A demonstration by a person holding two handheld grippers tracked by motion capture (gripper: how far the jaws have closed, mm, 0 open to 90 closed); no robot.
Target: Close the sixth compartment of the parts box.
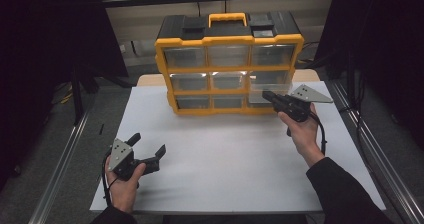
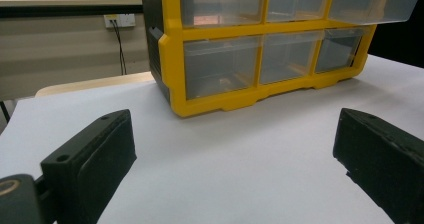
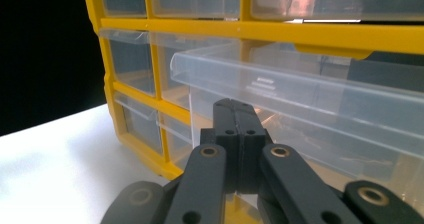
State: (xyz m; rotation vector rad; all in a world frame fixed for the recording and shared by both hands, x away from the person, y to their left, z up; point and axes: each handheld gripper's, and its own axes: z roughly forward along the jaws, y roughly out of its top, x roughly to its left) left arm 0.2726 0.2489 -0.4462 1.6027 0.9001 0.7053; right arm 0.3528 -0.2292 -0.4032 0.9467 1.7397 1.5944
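The right gripper (image 3: 239, 134), jaws pressed together, sits just under the pulled-out clear drawer (image 3: 300, 99), whose long axis runs across its fingertips. The left gripper (image 1: 147, 146) rests wide apart, far nearer the person than the organizer (image 1: 229, 64).

No text, label, brand, number or sign could be read. Faint raised marks were seen on the pulled-out clear drawer (image 3: 300, 91) of the yellow organiser (image 1: 229, 64), but were too blurred.
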